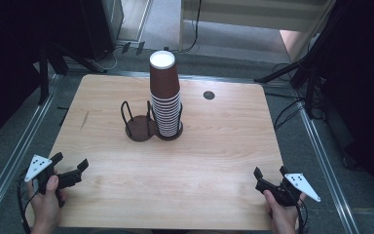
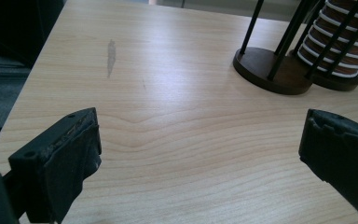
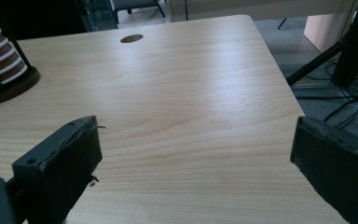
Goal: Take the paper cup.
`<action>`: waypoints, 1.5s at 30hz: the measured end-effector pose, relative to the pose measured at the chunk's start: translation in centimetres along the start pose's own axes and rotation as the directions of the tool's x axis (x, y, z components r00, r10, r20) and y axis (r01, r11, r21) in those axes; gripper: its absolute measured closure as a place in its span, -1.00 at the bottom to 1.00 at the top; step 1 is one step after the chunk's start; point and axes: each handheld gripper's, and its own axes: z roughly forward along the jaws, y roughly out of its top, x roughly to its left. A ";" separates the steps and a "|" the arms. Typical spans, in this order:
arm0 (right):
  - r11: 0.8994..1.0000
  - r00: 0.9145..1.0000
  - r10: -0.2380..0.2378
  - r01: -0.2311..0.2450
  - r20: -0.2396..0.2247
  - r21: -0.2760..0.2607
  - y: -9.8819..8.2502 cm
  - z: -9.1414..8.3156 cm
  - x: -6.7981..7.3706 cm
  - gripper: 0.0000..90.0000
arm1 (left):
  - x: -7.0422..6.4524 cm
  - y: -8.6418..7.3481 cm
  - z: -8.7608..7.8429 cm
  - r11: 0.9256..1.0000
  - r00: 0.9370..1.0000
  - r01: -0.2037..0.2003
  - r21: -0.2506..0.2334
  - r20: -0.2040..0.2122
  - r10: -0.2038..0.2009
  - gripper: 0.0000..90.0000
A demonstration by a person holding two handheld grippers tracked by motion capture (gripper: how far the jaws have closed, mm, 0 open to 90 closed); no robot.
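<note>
Likely light, thin-walled, easily crushed – stack of paper cups point(image 1: 166, 97) upright in the double holder's point(image 1: 141, 127) right ring mid-worktop point(image 1: 214, 161), best pinched gently by the top cup's sides – left gripper point(image 1: 70, 169) and right gripper point(image 1: 271, 176) fingers spread, empty.

Black jaws, dotted grey plates

A round dark hole point(image 1: 209, 95) and a grey smear point(image 1: 84, 120) mark the wooden table point(image 1: 214, 161).
</note>
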 end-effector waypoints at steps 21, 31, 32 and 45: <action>0.998 0.992 -0.059 0.057 -0.112 -0.019 4.8 1.1 5.1 -0.97 | 0.7 0.3 0.5 0.997 0.996 0.077 0.013 -0.056 -0.076 -1.00; 0.997 0.987 -0.082 0.079 -0.135 -0.023 6.2 2.2 7.6 -0.97 | 0.5 0.4 0.7 0.997 0.997 0.061 0.039 -0.053 -0.059 -1.00; 0.997 0.987 -0.083 0.080 -0.137 -0.023 6.3 2.4 7.8 -0.97 | 0.5 0.4 0.7 0.997 0.997 0.065 0.038 -0.051 -0.063 -1.00; 0.995 0.980 -0.101 0.098 -0.174 -0.029 8.1 3.3 10.5 -0.96 | 0.7 0.4 0.8 0.996 0.996 0.078 0.042 -0.035 -0.077 -1.00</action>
